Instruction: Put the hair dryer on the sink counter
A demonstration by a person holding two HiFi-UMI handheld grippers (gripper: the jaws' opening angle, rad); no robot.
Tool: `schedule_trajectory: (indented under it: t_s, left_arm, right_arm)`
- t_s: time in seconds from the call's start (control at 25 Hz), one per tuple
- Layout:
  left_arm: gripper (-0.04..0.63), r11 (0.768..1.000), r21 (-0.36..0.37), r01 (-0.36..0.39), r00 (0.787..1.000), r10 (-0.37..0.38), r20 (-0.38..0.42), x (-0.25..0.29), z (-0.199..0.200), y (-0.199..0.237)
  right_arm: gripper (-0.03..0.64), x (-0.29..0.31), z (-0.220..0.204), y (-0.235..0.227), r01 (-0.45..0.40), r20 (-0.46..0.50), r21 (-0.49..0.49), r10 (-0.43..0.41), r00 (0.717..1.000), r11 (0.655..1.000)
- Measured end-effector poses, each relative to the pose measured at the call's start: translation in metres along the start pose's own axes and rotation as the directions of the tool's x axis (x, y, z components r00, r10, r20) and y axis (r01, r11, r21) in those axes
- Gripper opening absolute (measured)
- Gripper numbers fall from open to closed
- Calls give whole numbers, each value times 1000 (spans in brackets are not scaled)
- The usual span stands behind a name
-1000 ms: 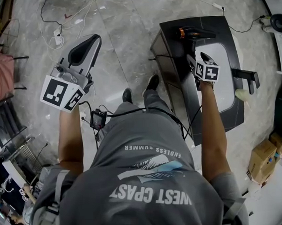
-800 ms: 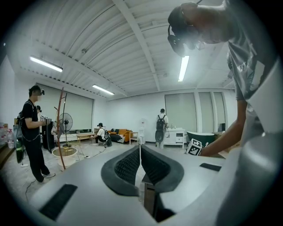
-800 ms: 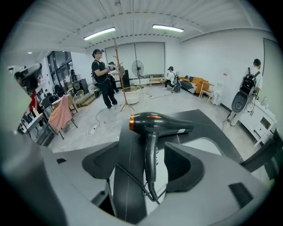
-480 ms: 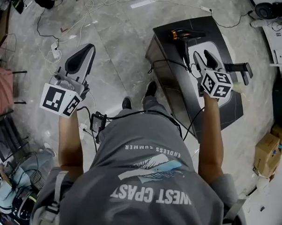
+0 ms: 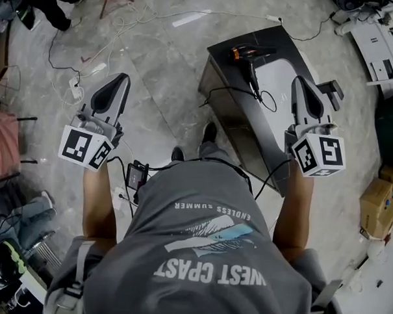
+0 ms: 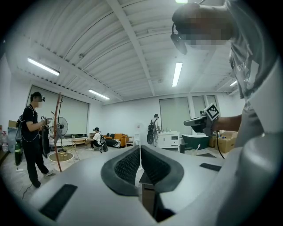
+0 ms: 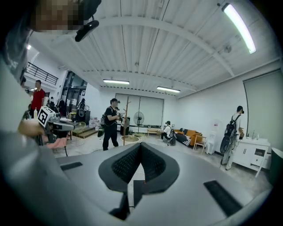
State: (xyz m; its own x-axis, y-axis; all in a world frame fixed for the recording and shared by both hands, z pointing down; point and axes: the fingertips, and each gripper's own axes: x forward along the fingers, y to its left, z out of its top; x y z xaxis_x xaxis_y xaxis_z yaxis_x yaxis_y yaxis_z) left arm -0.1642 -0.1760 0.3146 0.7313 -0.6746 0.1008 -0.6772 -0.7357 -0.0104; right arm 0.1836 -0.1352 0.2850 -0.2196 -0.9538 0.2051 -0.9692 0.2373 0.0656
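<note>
The black hair dryer (image 5: 247, 53) with an orange ring lies on the far end of the black sink counter (image 5: 269, 36), its cord (image 5: 267, 99) looping over the white basin (image 5: 277, 75). My right gripper (image 5: 300, 82) is raised above the counter's right side, well apart from the dryer, shut and holding nothing. In the right gripper view its pads (image 7: 140, 145) meet and point into the room. My left gripper (image 5: 120, 79) hangs over the floor to the left, shut and empty; its pads (image 6: 139, 148) touch in the left gripper view.
A black faucet (image 5: 334, 90) stands at the basin's right edge. Cables (image 5: 81, 57) and a small black device (image 5: 137, 175) lie on the marble floor. A cardboard box (image 5: 375, 207) sits at right. Several people (image 7: 110, 123) stand in the room.
The right gripper drew back from the dryer toward the right and lifted, and its jaws went from open to shut. The dryer stayed on the counter. The left gripper barely moved.
</note>
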Motion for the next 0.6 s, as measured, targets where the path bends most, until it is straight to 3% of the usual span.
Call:
schedule_trajectory:
  t_s: [0.24,0.6]
  left_arm:
    - [25,1000,-5,18,1000,-18,2,-13,-4,-1]
    - [25,998,-21,55,998,-55,2,-18,-12,-10]
  right_arm:
    - [28,-30,34,18,0,75,-14,1,997,1000]
    - [28,-46,41,25,24,89,-23,-22,996,999]
